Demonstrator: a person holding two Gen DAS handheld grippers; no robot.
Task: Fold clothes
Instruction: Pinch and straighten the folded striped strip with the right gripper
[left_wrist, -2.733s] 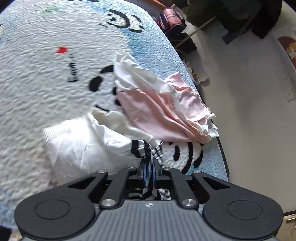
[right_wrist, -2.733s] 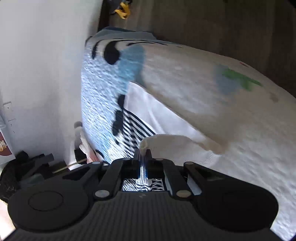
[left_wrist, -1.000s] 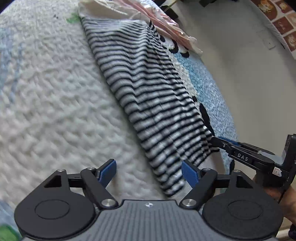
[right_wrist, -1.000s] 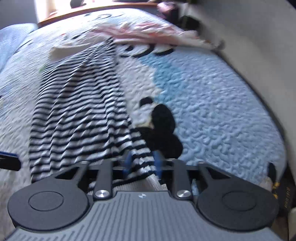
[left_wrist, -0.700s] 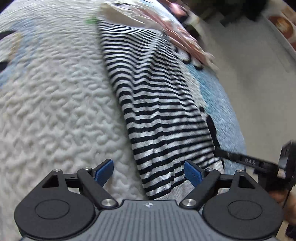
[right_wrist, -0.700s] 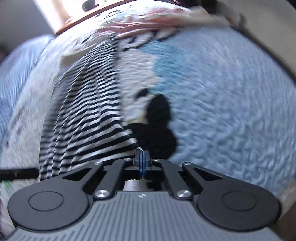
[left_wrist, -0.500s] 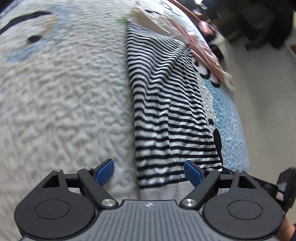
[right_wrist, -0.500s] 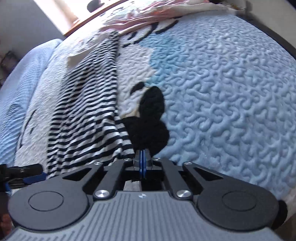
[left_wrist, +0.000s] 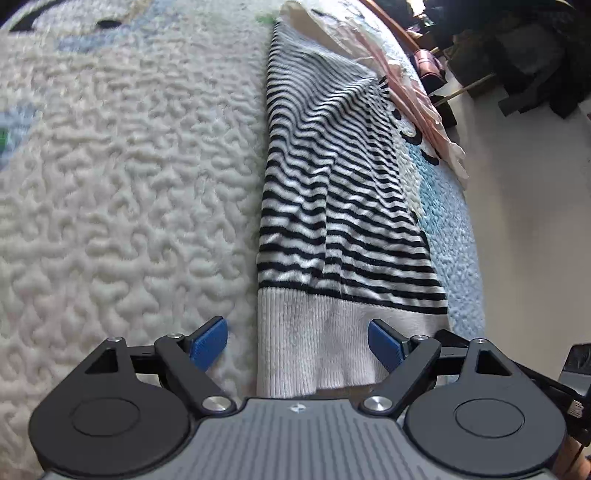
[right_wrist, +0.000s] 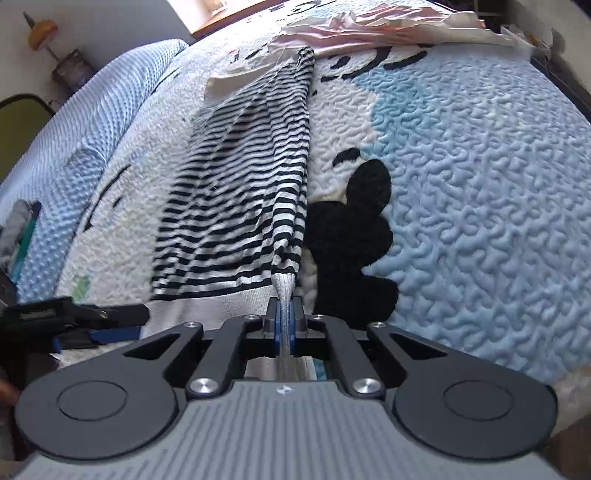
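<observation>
Both grippers angle down: right gripper (right_wrist: 284, 325) fingers clench the black-and-white striped knit sweater's (left_wrist: 332, 206) hem; left gripper (left_wrist: 297, 341) fingers spread, released.

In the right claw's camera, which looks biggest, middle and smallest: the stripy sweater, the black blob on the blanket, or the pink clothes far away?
1. Stripy sweater
2. Black blob
3. Pink clothes, but they lie farthest off, so their true size is unsure.

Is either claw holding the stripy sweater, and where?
The right gripper pinches the striped sweater by its white ribbed hem. The left gripper is open, holding nothing.
</observation>
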